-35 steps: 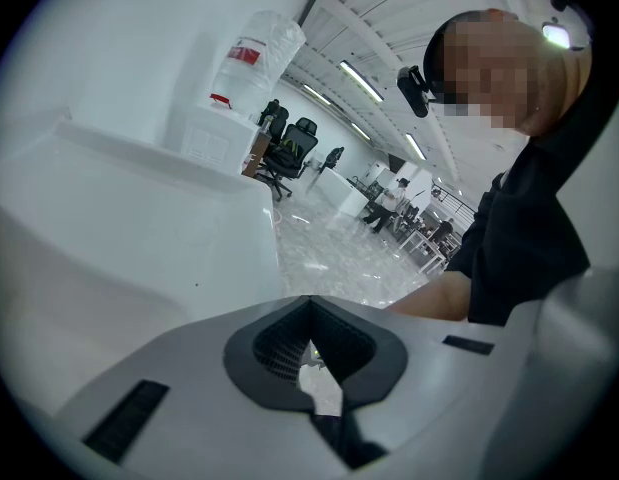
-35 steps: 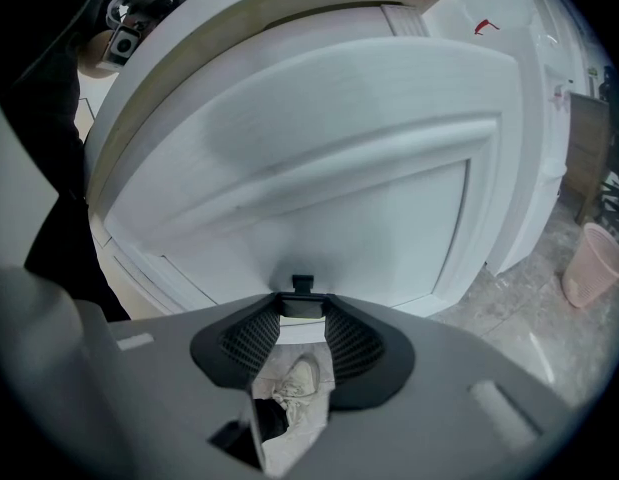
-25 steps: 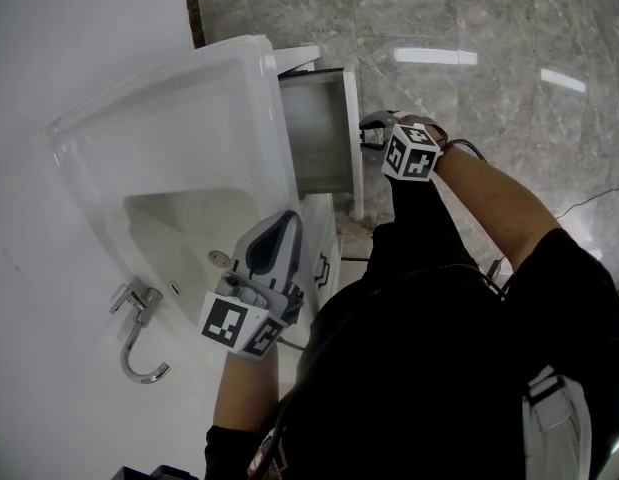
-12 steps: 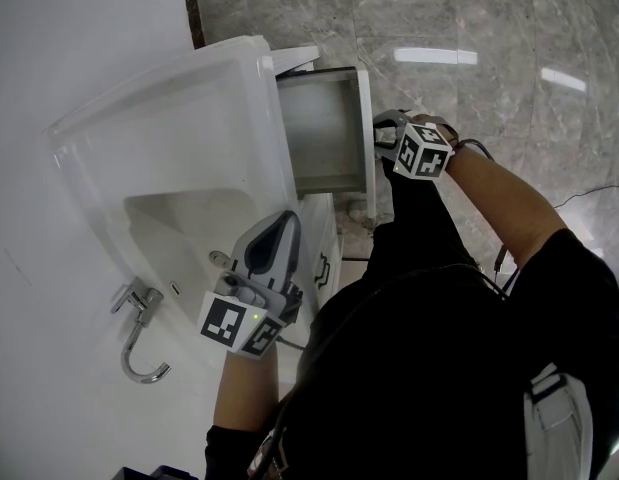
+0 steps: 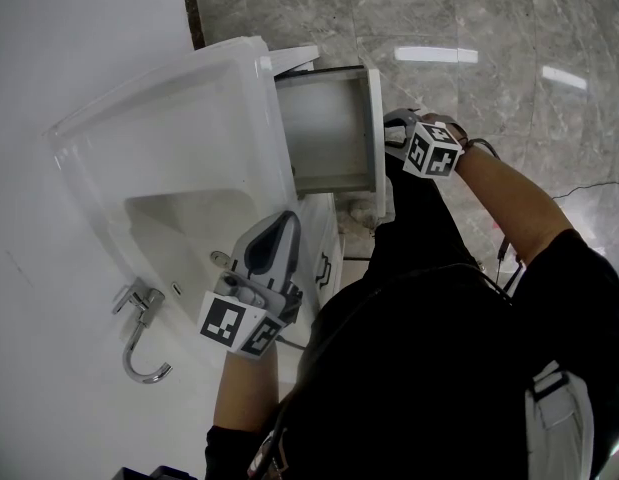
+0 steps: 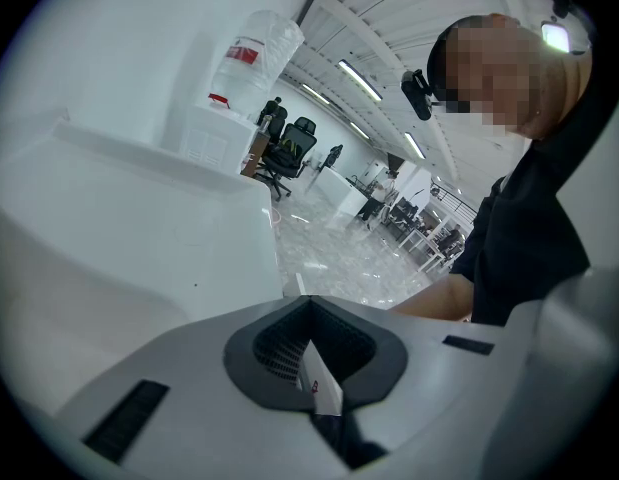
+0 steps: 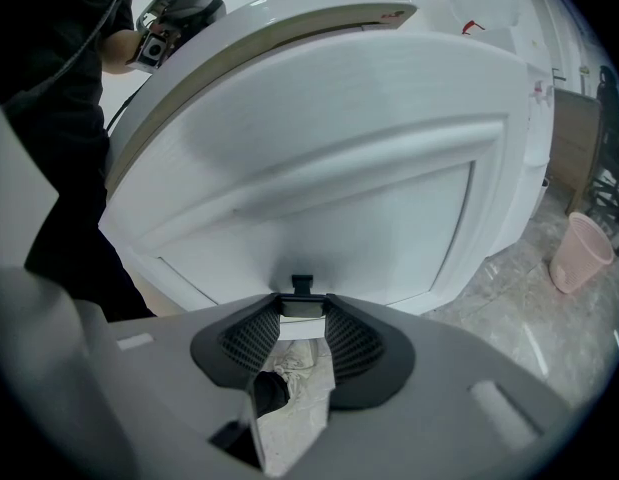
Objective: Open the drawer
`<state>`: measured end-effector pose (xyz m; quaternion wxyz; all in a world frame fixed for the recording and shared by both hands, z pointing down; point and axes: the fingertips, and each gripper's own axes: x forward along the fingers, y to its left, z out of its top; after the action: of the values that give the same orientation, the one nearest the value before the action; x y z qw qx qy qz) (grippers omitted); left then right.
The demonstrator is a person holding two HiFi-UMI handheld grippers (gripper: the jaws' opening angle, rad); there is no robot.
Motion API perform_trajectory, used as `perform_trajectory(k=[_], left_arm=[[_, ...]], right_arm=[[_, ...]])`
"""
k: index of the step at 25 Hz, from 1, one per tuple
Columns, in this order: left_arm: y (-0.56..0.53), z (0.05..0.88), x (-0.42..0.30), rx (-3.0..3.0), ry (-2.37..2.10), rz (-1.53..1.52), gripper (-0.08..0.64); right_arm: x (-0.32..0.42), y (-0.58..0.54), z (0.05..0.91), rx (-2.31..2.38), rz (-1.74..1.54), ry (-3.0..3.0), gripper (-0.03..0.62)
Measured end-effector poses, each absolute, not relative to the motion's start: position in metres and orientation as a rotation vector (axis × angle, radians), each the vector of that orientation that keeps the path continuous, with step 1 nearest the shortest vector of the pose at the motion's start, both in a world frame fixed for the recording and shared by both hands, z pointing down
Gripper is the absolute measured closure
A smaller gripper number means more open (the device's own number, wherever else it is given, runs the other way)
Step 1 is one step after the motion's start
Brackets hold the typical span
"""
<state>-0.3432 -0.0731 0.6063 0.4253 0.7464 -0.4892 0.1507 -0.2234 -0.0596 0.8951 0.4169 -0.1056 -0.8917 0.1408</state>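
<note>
The white vanity's top drawer (image 5: 334, 133) stands pulled out, its inside bare and grey. My right gripper (image 5: 387, 140) is at the drawer's white front panel (image 5: 375, 108), shut on the small dark handle (image 7: 301, 286), which sits between the ribbed pads (image 7: 251, 340). The panel (image 7: 329, 178) fills the right gripper view. My left gripper (image 5: 287, 220) rests on the basin's front rim (image 5: 274, 168), jaws together with nothing in them. In the left gripper view its tips (image 6: 307, 308) point over the white counter (image 6: 119, 228).
A chrome tap (image 5: 139, 328) stands at the basin's back. A lower drawer (image 5: 324, 263) below stays closed. Grey marble floor (image 5: 489, 58) lies beyond. A pink bin (image 7: 579, 253) stands by the cabinet's side. A water dispenser (image 6: 239, 88) stands past the counter.
The drawer has slid further out, to the right in the head view, with my right gripper moving along on its handle. The left gripper has stayed put.
</note>
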Motion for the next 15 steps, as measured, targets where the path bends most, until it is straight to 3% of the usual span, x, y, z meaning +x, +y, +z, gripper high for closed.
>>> perform_trajectory(k=[15], left_arm=[[-0.073, 0.607, -0.339, 1.867, -1.222, 0.402, 0.569]], right_arm=[[-0.202, -0.061, 0.895, -0.259, 0.354, -2.231, 0.454]])
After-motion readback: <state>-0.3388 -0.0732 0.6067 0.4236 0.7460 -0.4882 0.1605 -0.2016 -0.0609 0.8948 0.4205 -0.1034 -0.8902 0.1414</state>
